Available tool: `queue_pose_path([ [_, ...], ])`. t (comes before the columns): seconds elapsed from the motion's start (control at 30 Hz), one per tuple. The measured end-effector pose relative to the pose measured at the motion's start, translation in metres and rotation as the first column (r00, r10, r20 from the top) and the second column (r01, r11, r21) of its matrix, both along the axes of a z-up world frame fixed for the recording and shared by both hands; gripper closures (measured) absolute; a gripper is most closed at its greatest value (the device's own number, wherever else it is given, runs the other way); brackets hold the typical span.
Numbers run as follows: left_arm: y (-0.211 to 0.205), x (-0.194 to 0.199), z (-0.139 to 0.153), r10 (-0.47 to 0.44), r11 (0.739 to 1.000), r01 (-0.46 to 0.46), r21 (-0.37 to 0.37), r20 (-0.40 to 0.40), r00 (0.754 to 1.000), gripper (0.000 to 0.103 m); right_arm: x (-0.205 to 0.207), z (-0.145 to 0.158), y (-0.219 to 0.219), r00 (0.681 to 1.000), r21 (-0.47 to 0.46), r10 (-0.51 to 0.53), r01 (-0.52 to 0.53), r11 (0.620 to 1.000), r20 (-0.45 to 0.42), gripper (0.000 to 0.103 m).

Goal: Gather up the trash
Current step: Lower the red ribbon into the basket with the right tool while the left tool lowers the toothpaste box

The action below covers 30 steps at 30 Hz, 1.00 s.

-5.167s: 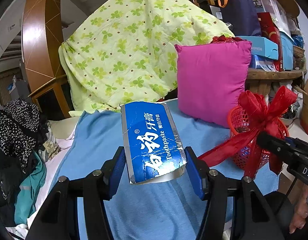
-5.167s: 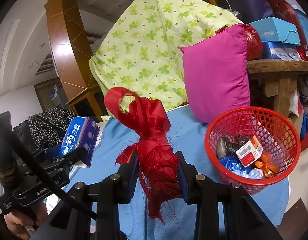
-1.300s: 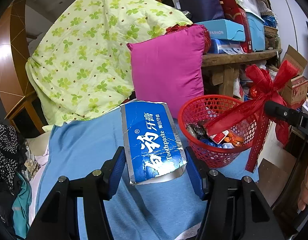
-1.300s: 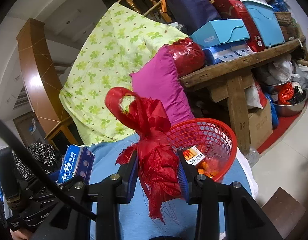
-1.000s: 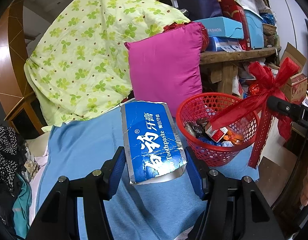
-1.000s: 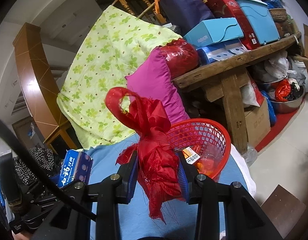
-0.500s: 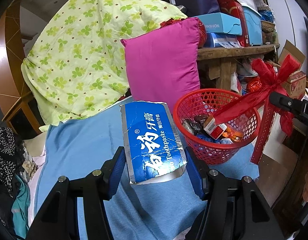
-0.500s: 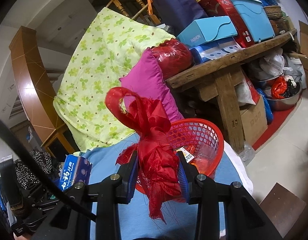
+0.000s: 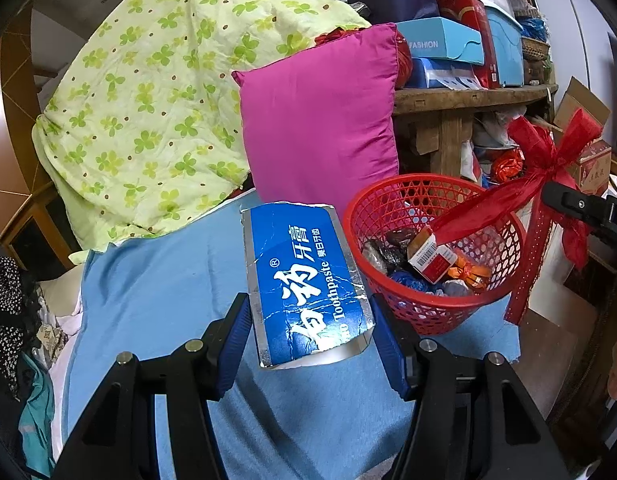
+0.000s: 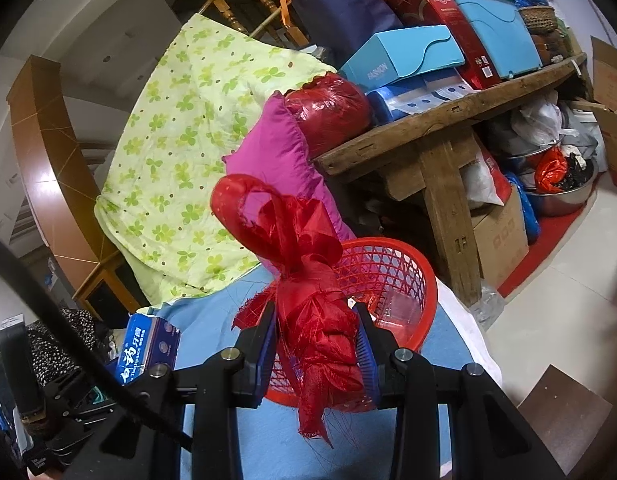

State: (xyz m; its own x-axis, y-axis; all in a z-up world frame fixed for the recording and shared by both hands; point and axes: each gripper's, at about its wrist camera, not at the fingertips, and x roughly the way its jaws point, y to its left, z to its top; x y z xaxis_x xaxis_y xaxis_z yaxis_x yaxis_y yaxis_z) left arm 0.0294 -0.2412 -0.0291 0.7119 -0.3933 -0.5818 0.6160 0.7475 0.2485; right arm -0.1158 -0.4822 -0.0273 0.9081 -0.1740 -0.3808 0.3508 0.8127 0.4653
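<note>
My left gripper (image 9: pixel 310 336) is shut on a crumpled blue toothpaste box (image 9: pixel 304 276), held above the blue bedsheet just left of the red mesh basket (image 9: pixel 388 208). The basket holds several wrappers and a small red-and-white carton (image 9: pixel 430 258). My right gripper (image 10: pixel 318 340) is shut on a bunched red ribbon bow (image 10: pixel 308 300), held over the near rim of the basket (image 10: pixel 404 256). In the left wrist view the ribbon (image 9: pixel 548 168) hangs from the right gripper over the basket's right side. The toothpaste box also shows in the right wrist view (image 10: pixel 146 350).
A magenta pillow (image 9: pixel 320 132) and a green clover quilt (image 9: pixel 148 100) lie behind the basket. A wooden bench (image 10: pixel 440 136) stacked with boxes stands to the right, with cartons and a metal bowl (image 10: pixel 564 196) beneath. Clothes (image 9: pixel 8 312) pile at the left.
Both grippers have moved closer to the basket. The right gripper with the ribbon now sits over the basket's near rim. Both grips are unchanged.
</note>
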Motion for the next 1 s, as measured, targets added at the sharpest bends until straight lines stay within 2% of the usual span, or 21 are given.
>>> queue_pose_path([
  [0.2,-0.009,0.011,0.001,-0.018,1.0,0.018,-0.008,-0.008,1.0,0.042,0.009,0.003,-0.009,1.0,0.0,-0.023,0.023,1.0,0.003,0.064],
  [0.4,-0.015,0.027,0.001,-0.036,0.999,0.035,-0.022,-0.035,0.999,0.042,0.018,0.008,-0.025,0.994,0.053,-0.105,0.103,0.993,0.033,0.064],
  [0.57,-0.023,0.038,0.0,-0.058,0.998,0.056,-0.041,-0.064,0.996,0.042,0.026,0.009,-0.035,0.971,0.121,-0.224,0.213,0.97,0.086,0.064],
  [0.7,-0.033,0.042,0.002,-0.073,0.997,0.071,-0.031,-0.047,0.996,0.042,0.045,0.004,-0.039,0.951,0.163,-0.289,0.269,0.949,0.112,0.064],
  [0.77,-0.037,0.042,0.005,-0.085,0.996,0.084,-0.032,-0.031,0.996,0.042,0.054,0.0,-0.036,0.947,0.15,-0.297,0.278,0.949,0.126,0.064],
  [0.9,-0.045,0.043,0.008,-0.103,0.994,0.102,-0.045,-0.016,0.995,0.042,0.066,-0.017,-0.034,0.962,0.094,-0.263,0.256,0.962,0.072,0.064],
  [1.0,-0.054,0.043,0.007,-0.112,0.993,0.111,-0.04,-0.018,0.994,0.042,0.065,-0.024,-0.039,0.963,0.111,-0.262,0.254,0.961,0.066,0.064],
])
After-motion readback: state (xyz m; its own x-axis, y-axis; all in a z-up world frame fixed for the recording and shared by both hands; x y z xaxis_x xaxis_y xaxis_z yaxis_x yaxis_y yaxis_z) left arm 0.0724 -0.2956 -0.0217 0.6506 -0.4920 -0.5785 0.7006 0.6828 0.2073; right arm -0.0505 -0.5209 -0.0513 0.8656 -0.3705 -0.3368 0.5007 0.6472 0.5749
